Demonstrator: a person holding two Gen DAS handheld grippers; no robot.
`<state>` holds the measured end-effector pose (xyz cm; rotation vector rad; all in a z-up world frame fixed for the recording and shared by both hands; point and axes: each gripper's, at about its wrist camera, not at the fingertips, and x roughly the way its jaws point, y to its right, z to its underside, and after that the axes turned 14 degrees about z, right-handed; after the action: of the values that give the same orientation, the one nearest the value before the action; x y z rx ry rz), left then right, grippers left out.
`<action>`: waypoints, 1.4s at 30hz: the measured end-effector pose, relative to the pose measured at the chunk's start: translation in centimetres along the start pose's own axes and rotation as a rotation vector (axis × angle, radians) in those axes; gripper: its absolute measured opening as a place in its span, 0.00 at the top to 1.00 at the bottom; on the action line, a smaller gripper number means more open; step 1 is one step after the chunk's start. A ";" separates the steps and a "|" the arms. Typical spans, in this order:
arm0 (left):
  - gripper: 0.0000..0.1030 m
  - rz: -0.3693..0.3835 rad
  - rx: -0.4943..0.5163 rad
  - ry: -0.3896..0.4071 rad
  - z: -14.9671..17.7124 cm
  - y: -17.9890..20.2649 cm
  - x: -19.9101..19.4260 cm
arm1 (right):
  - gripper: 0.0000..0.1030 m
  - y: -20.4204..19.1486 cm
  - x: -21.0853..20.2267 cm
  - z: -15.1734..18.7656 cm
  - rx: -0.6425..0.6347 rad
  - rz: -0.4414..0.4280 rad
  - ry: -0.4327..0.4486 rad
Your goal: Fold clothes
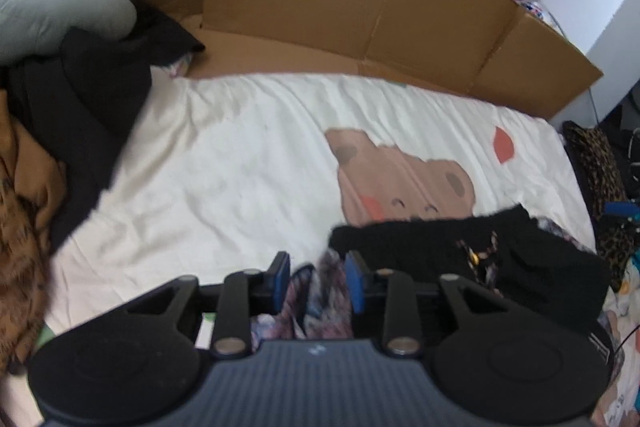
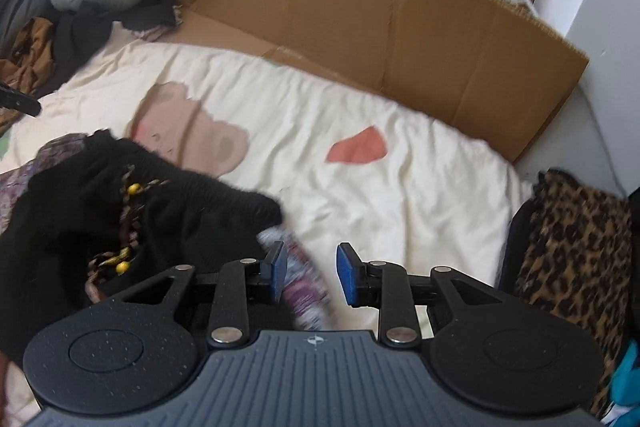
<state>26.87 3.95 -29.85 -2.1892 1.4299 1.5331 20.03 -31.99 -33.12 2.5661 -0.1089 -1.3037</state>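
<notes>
A black garment [image 1: 420,247] with a purple patterned part [image 1: 320,295] and yellow-beaded cords lies bunched on the white bear-print sheet [image 1: 224,167]. My left gripper [image 1: 319,279] hovers over its left end. Its blue pads stand apart, with patterned fabric lying in the gap and no clear pinch. In the right wrist view the same black garment [image 2: 192,223] lies to the left. My right gripper [image 2: 311,275] is open over its right end. A strip of patterned fabric [image 2: 308,291] runs by the left pad, and bare sheet [image 2: 400,195] shows before the right pad.
A cardboard wall [image 1: 300,7] lines the bed's far side. A pile of black and brown clothes [image 1: 80,87] and a grey neck pillow [image 1: 48,7] fill the far left corner. Leopard-print fabric [image 2: 572,247] lies at the bed's right edge.
</notes>
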 end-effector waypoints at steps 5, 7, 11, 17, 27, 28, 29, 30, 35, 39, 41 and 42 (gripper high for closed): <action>0.70 -0.026 -0.042 0.006 -0.3 -2.4 2.9 | 0.67 0.8 4.0 0.3 0.062 0.109 0.020; 0.70 -0.011 -0.067 0.002 -0.1 -3.2 3.8 | 0.67 0.9 5.5 0.9 0.094 0.100 -0.001; 0.70 -0.016 -0.105 -0.002 0.7 -3.8 5.1 | 0.67 0.5 6.6 1.2 0.114 0.069 -0.026; 0.69 -0.003 -0.057 -0.021 1.4 -2.0 6.7 | 0.67 -0.5 6.6 0.9 0.117 0.052 -0.022; 0.67 -0.047 0.030 -0.055 2.2 -0.2 8.7 | 0.65 -1.1 6.9 1.7 0.094 0.036 -0.048; 0.67 -0.045 0.019 -0.052 2.2 -0.3 8.5 | 0.65 -1.1 7.0 1.8 0.093 0.036 -0.050; 0.64 -0.040 0.010 -0.044 2.2 -0.4 8.0 | 0.65 -1.1 7.0 1.9 0.091 0.036 -0.052; 0.61 -0.035 0.008 -0.034 2.3 -0.5 7.5 | 0.65 -1.1 6.9 1.9 0.093 0.036 -0.049; 0.49 -0.066 -0.026 0.020 3.6 -2.0 3.7 | 0.65 -1.0 6.2 1.8 0.085 0.025 -0.017; 0.49 -0.100 -0.079 0.007 5.6 -4.1 2.3 | 0.65 -1.3 6.0 1.7 0.078 0.012 -0.013; 0.51 -0.130 -0.089 -0.019 6.6 -4.8 2.4 | 0.65 -1.5 6.0 1.8 0.075 0.011 -0.013; 0.52 -0.137 -0.092 -0.032 7.1 -5.1 2.6 | 0.65 -1.5 5.9 1.8 0.074 0.011 -0.014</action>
<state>25.92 9.10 -37.31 -2.2506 1.1952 1.6081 22.03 -31.98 -39.19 2.6142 -0.1766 -1.3377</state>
